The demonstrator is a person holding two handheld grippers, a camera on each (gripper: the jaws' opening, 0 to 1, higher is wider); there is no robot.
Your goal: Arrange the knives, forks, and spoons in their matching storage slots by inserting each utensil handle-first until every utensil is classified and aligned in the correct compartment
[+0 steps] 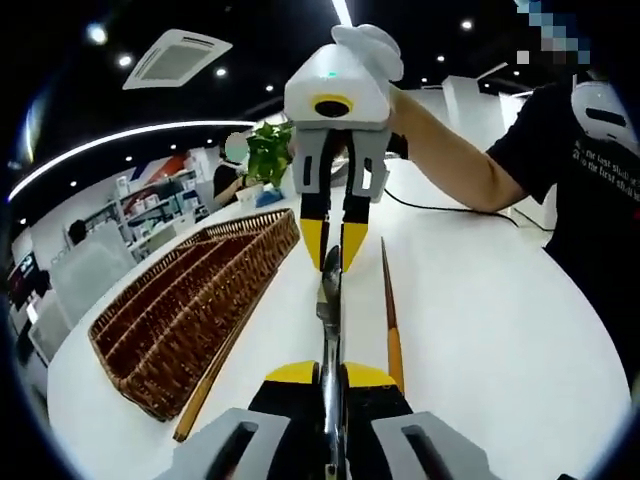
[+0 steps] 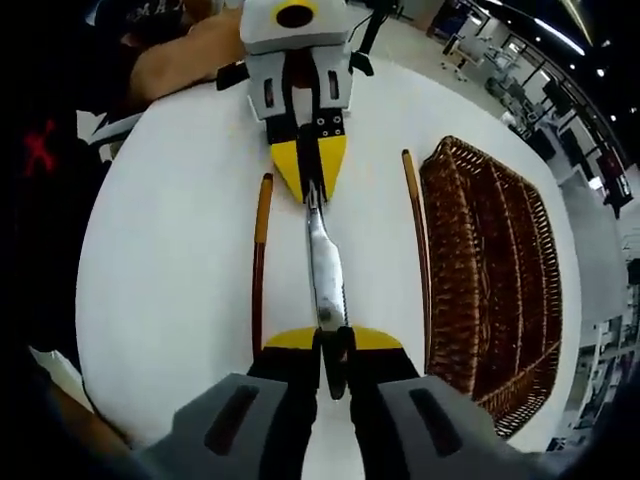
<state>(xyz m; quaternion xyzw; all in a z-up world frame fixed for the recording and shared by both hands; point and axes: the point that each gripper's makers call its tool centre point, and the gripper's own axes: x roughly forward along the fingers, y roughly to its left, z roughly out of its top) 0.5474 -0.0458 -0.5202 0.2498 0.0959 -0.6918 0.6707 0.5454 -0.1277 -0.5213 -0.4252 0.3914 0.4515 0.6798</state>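
Observation:
A metal table knife [image 1: 328,300] [image 2: 325,265] hangs level over the white table [image 1: 480,330], held at both ends. My left gripper [image 1: 330,373] rises from the bottom of the left gripper view, shut on one end. The right gripper [image 1: 333,258] faces it, yellow tips pinched on the other end. In the right gripper view my right gripper [image 2: 332,340] grips the knife's wide, serrated part, and the left gripper [image 2: 310,188] pinches the narrow end. A brown wicker tray [image 1: 190,300] [image 2: 500,270] with long slots lies beside the knife.
Two long brown sticks with orange ends lie on the table, one on each side of the knife [image 2: 258,270] [image 2: 420,255]. A person in a black shirt [image 1: 570,170] stands at the table's edge. A potted plant [image 1: 268,150] stands behind the tray.

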